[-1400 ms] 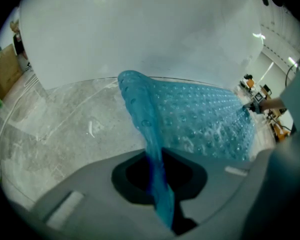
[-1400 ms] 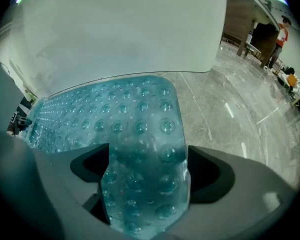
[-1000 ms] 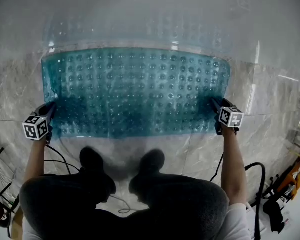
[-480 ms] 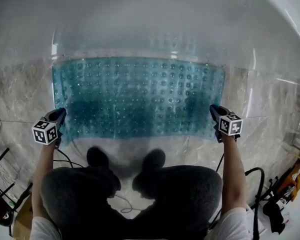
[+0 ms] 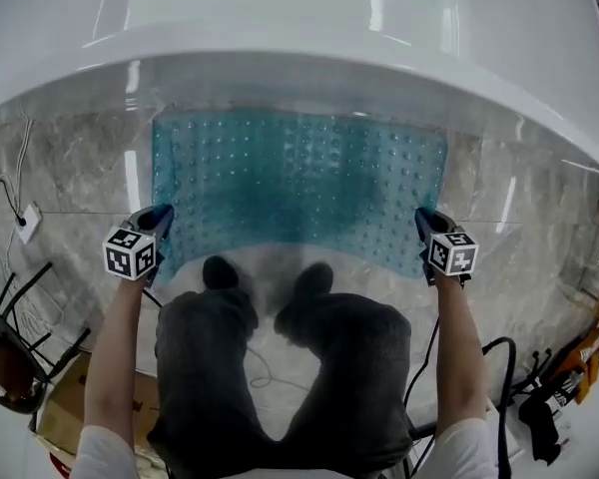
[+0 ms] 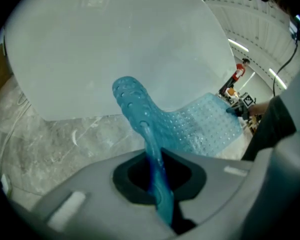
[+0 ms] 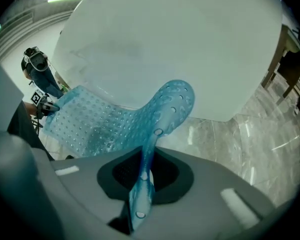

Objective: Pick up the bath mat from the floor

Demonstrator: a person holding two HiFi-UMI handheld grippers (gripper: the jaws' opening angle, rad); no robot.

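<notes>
A translucent blue bath mat (image 5: 299,183) with rows of small bumps hangs between my two grippers, its near edge lifted and its far part draped down toward the tub. My left gripper (image 5: 160,218) is shut on the mat's near left corner, and the blue edge (image 6: 190,126) runs straight through its jaws (image 6: 152,171). At the near right corner is my right gripper (image 5: 422,220); its jaws have just been closing and now pinch the mat's edge (image 7: 100,121) between the pads (image 7: 145,171).
A white bathtub (image 5: 309,18) fills the far side. Grey marble floor (image 5: 60,168) lies around it. The person's shoes (image 5: 220,272) stand just behind the mat. A cable and plug (image 5: 22,218), a dark stand (image 5: 10,357) and a cardboard box (image 5: 65,407) are at left, orange tools (image 5: 579,357) at right.
Both grippers have risen with the mat's near corners. The mat, flat on the floor before, now hangs lifted at its near edge. The tub has come into view.
</notes>
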